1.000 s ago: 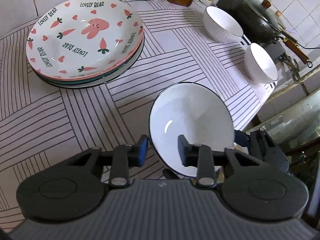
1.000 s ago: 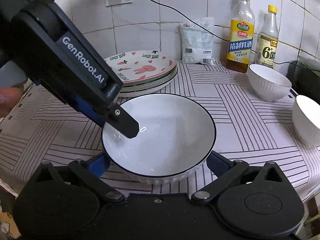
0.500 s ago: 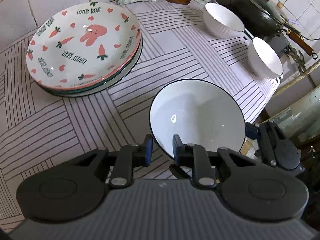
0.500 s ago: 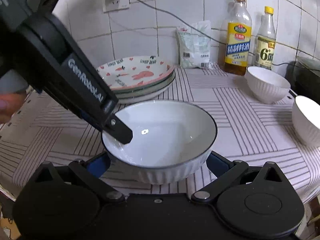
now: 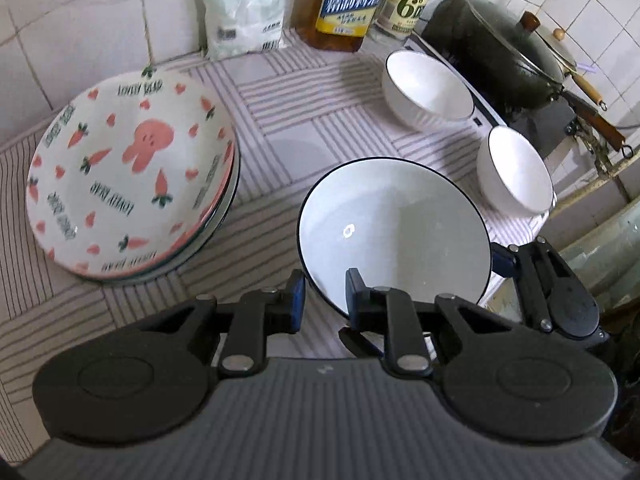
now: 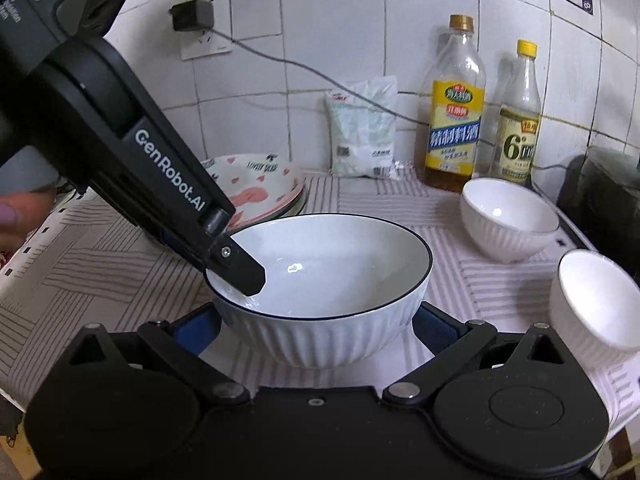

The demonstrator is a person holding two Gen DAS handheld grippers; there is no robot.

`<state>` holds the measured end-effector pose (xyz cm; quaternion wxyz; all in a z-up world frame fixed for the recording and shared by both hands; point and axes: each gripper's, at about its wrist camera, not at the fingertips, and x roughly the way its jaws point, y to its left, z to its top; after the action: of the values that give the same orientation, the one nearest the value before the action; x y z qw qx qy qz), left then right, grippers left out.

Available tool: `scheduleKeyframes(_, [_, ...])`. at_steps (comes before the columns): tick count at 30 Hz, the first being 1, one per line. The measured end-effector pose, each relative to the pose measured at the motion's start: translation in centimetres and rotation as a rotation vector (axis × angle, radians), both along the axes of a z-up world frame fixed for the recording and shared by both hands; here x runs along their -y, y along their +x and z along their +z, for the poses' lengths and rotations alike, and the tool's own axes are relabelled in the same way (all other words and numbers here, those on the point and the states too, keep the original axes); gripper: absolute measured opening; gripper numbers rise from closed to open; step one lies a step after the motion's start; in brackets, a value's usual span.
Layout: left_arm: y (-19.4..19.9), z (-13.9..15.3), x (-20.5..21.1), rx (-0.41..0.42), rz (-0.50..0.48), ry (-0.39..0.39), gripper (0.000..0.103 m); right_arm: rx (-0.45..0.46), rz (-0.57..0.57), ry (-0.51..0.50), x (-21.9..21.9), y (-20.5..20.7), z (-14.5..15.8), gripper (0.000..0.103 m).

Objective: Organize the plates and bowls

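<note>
My left tool [image 5: 323, 300] pinched the near rim of the large black-rimmed bowl [image 5: 394, 232], one finger inside, one outside. My right tool [image 6: 316, 322] stood spread wide, its blue pads on either side of that bowl's ribbed wall; I could not tell whether they touched it. The bowl sat just above the striped cloth on the table [image 5: 304, 120], near its front edge. Left of the bowl lay the stack of rabbit-and-carrot plates [image 5: 128, 172]. Right of it stood a small white bowl [image 5: 514, 172], with a second white bowl [image 5: 428, 90] behind it. Beyond the big bowl, against the tiled wall, stood a white bag [image 6: 364, 128], an oil bottle [image 6: 454, 112] and a clear bottle [image 6: 518, 120].
</note>
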<state>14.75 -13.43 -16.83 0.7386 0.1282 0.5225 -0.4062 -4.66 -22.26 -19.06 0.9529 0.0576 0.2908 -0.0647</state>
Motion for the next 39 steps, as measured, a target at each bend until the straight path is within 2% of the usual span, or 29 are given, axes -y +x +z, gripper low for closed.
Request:
scheduleKeyframes(6, [-0.4,0.7,2.7,0.056,-0.010,0.017,0.020,0.035,0.028,-0.016,2.8,1.3,0.0,0.103])
scheduleKeyframes(10, [-0.2,0.7,3.7,0.060,0.016,0.021,0.020,0.052,0.037,-0.011,4.2,2.0,0.1,0.103])
scheduleKeyframes(20, [0.4,-2.1,5.7,0.080,0.074,0.082,0.020,0.028,0.113,-0.012,6.3,4.3,-2.4,0.103])
scheduleKeyframes(25, [0.5,-3.0,6.2,0.052,0.103,0.086,0.019,0.008,0.135,-0.011,7.0,5.0,-3.7,0.103])
scheduleKeyframes(27, [0.5,-3.2,6.2,0.010,0.121,0.069,0.020,-0.021,0.125,0.003,7.4,5.2,-4.2,0.103])
scheduleKeyframes(29, [0.3,-3.2,6.4,0.013,0.120,0.075,0.020,-0.064,0.113,0.030,7.7,5.5,-4.5,0.103])
scheduleKeyframes(36, [0.2,-3.2,6.7,-0.018,0.134,0.100,0.021,-0.102,0.072,0.037,7.6,4.7,-3.6,0.102])
scheduleKeyframes(39, [-0.1,-2.7,6.6,-0.028,0.135,0.113,0.025,-0.088,0.036,0.086,8.2,3.2,-2.6,0.102])
